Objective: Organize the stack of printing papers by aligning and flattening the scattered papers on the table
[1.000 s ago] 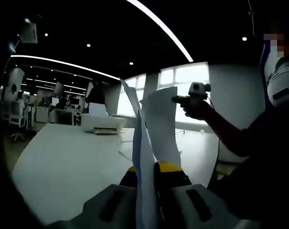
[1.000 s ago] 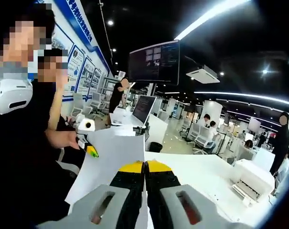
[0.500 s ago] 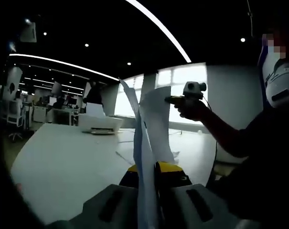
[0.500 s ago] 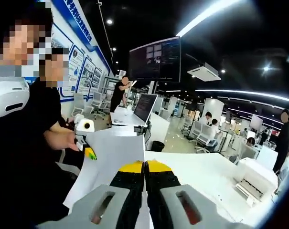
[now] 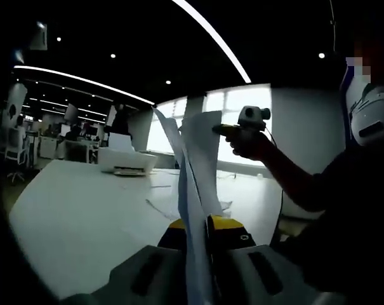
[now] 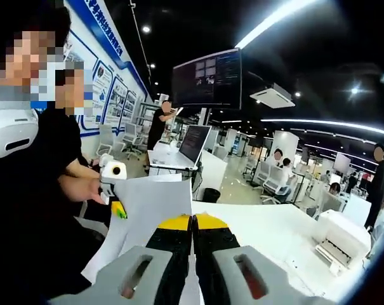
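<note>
open office — dark ceiling (image 5: pixel 115 32), light strips (image 6: pixel 280 19), bright windows (image 5: pixel 236 127), hanging screen (image 6: pixel 205 79)

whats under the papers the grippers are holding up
The papers are lifted upright above the white table, where a loose sheet lies. The spot right beneath them is hidden.

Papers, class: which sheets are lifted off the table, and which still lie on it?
The upright papers clamped in the left tool are lifted; loose sheets lie flat on the white table.
</note>
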### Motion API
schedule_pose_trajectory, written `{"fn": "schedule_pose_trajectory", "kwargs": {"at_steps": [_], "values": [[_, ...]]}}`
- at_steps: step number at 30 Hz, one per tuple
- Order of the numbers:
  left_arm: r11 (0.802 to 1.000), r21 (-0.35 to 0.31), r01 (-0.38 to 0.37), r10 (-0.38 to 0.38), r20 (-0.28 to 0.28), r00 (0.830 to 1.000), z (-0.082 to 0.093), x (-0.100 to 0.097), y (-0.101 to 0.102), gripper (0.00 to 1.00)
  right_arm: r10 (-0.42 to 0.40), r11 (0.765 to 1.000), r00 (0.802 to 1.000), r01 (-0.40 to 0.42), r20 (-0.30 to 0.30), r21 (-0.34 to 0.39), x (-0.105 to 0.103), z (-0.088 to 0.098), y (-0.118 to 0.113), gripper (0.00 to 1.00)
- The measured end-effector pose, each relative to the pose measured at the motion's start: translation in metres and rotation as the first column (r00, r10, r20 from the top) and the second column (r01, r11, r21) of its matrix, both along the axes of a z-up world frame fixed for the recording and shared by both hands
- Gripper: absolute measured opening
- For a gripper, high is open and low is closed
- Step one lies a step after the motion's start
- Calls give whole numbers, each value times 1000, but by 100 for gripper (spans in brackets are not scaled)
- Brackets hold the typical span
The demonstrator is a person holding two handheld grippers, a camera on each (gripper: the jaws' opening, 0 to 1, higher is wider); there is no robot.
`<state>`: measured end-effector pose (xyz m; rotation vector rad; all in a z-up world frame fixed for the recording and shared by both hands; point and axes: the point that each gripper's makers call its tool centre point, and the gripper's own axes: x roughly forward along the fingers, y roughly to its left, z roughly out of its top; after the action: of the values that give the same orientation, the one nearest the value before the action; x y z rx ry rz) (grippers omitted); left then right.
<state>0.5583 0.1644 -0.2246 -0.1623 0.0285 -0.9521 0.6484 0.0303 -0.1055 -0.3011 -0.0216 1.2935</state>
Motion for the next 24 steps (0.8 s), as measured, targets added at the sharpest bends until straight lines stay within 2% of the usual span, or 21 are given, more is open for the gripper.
{"fn": "schedule_pose_trajectory", "kwargs": {"at_steps": [6,14,24], "values": [[999,-44,20,-21,-12,1000,2,-1,-2,8,9,1000,1000,-9,-6,-5,-1,-3,8,0],[998,-44,48,-49,-14,999,1,-7,-9,15,11,1000,1000,-12,-18,-11,-1,-7,12,0],[997,-35,63,-63,-12,998,2,-8,-15,19,29,999,999,-29,-18,-13,-6,-6,17,0]]}}
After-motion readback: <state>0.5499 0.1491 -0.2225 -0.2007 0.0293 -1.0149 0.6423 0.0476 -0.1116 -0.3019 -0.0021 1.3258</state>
